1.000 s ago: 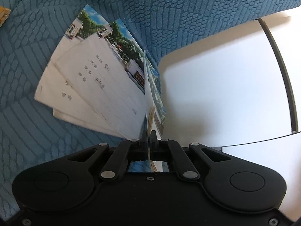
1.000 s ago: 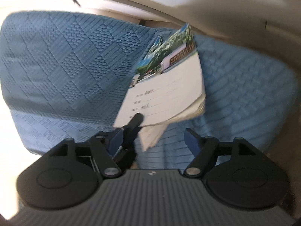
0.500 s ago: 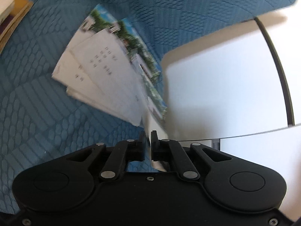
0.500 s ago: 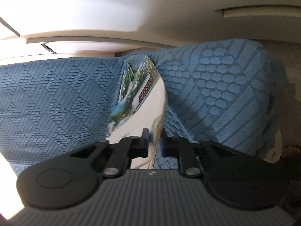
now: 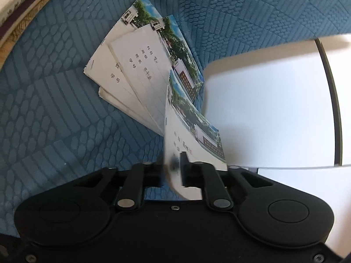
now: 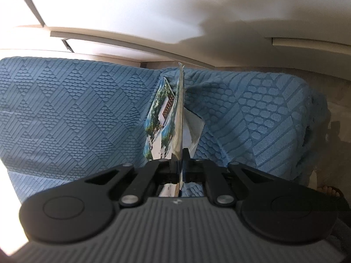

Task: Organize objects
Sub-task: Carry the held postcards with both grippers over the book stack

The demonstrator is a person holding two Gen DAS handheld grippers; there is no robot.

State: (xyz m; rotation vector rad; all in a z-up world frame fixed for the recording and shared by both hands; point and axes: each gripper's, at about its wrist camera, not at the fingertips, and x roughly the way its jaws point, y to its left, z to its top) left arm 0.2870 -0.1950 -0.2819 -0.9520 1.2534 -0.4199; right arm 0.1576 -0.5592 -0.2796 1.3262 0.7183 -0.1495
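Booklets (image 5: 140, 74) | right claw (image 6: 179, 155) clamps one edge-on (cover hidden)

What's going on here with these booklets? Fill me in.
A person is sorting thin exercise booklets over a blue quilted cover. The left tongs pinch one booklet near its lower edge, above a fanned pile. The right tongs are shut on a few booklets held edge-on.

Right gripper (image 6: 179, 153) clamping booklets (image 6: 173, 118)
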